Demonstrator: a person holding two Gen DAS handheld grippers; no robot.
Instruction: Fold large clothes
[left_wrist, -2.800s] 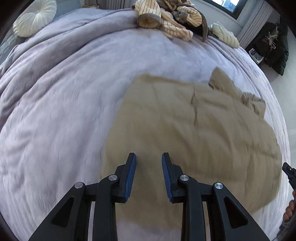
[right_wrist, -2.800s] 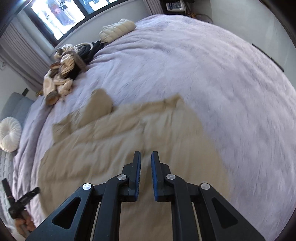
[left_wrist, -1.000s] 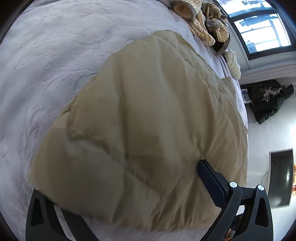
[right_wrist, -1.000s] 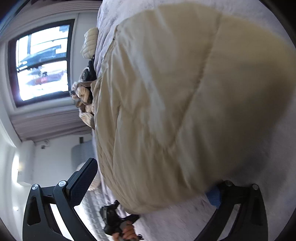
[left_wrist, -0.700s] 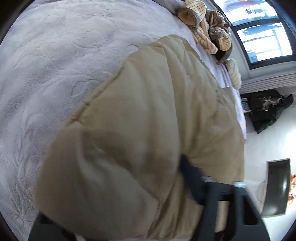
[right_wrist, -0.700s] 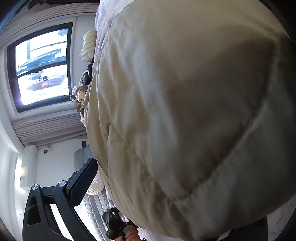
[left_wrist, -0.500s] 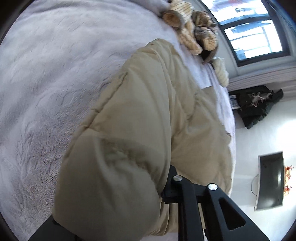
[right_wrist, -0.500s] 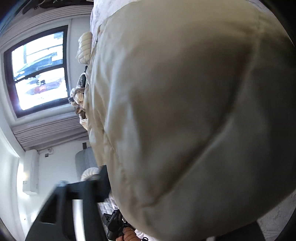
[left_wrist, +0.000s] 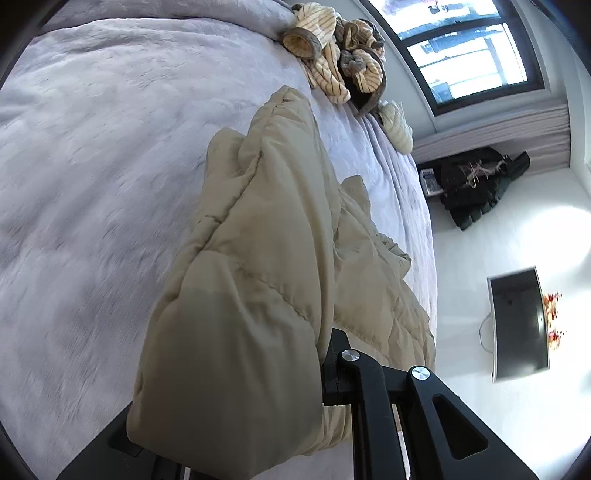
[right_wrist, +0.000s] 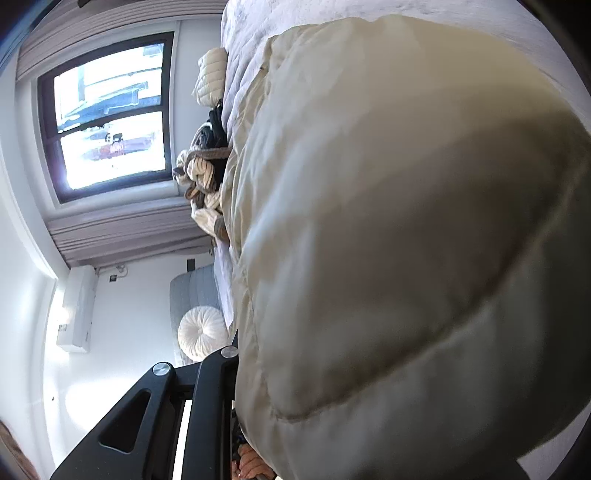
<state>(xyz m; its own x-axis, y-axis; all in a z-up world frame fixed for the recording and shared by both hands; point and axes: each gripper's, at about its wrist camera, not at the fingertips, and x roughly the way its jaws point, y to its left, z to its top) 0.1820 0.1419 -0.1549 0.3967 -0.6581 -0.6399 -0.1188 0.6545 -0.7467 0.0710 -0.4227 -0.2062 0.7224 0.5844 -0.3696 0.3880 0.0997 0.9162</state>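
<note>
- Black plastic makes up the left gripper (left_wrist: 325, 369), whose jaws have just been closing and now pinch a thick fold of the beige quilted jacket (left_wrist: 258, 280); only one finger shows beside the cloth, the other is buried under the padding.
- The right gripper (right_wrist: 236, 369) is likewise clamped on the same jacket (right_wrist: 388, 240), its jaws having just been closing; one black finger is visible at the garment's edge, the other is hidden behind the puffy fabric.
- From the left wrist view the jacket rises from the pinch as a bunched ridge, lifted at the near end, while its far part lies crumpled on the bed.
- From the right wrist view the jacket fills most of the picture, a swollen quilted panel pressed close to the lens.
- A person's hand (right_wrist: 251, 461) shows at the bottom edge of the right wrist view, below the gripper.
- Under the garment spreads a pale lilac plush bedspread (left_wrist: 92, 166).
- At the far edge of the bed lies a heap of striped cream and brown clothes (left_wrist: 340, 62), with a cream puffy item (left_wrist: 397, 125) just beside it.
- Beyond stands a dark-framed window (left_wrist: 461, 51) with pleated curtains.
- Dark garments (left_wrist: 476, 184) hang against the white wall, and a wall screen (left_wrist: 517, 325) is mounted nearer.
- A round white cushion (right_wrist: 201, 332) sits at the bed's other end.
</note>
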